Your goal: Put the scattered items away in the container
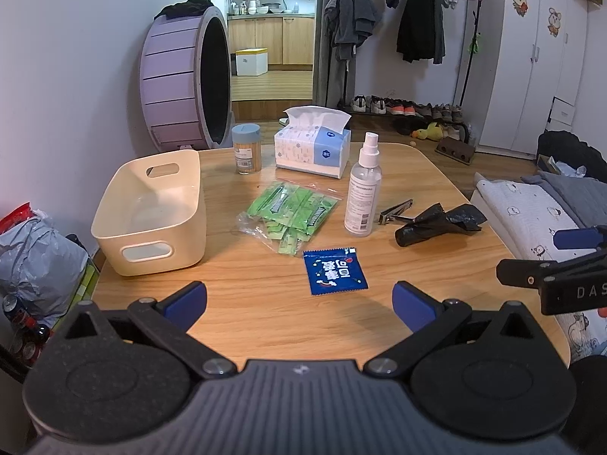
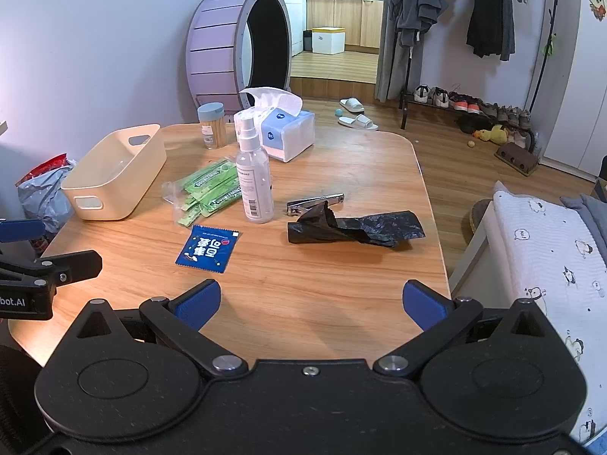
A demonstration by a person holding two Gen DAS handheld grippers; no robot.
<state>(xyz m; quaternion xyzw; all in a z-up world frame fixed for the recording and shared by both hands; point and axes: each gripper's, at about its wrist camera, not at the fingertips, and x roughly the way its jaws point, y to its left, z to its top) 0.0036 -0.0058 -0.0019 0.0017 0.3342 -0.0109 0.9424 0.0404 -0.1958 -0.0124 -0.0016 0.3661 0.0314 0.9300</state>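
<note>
An empty cream basket (image 1: 114, 227) (image 2: 91, 182) stands at the table's left. Beside it lie a clear bag of green gum packs (image 1: 292, 210) (image 2: 206, 193), a blue sachet (image 1: 335, 271) (image 2: 208, 248), a clear spray bottle (image 1: 362, 193) (image 2: 255, 174), nail clippers (image 1: 395, 213) (image 2: 315, 203) and a crumpled black bag (image 1: 440, 223) (image 2: 356, 229). My left gripper (image 1: 299, 303) is open and empty over the near table edge, just short of the sachet. My right gripper (image 2: 311, 303) is open and empty, short of the black bag.
A tissue pack (image 1: 313, 148) (image 2: 284, 129) and a toothpick jar (image 1: 247, 148) (image 2: 212, 125) stand at the table's (image 1: 265, 314) far side. A bed (image 2: 550, 242) is on the right. Bags (image 1: 34, 254) lie on the floor at the left.
</note>
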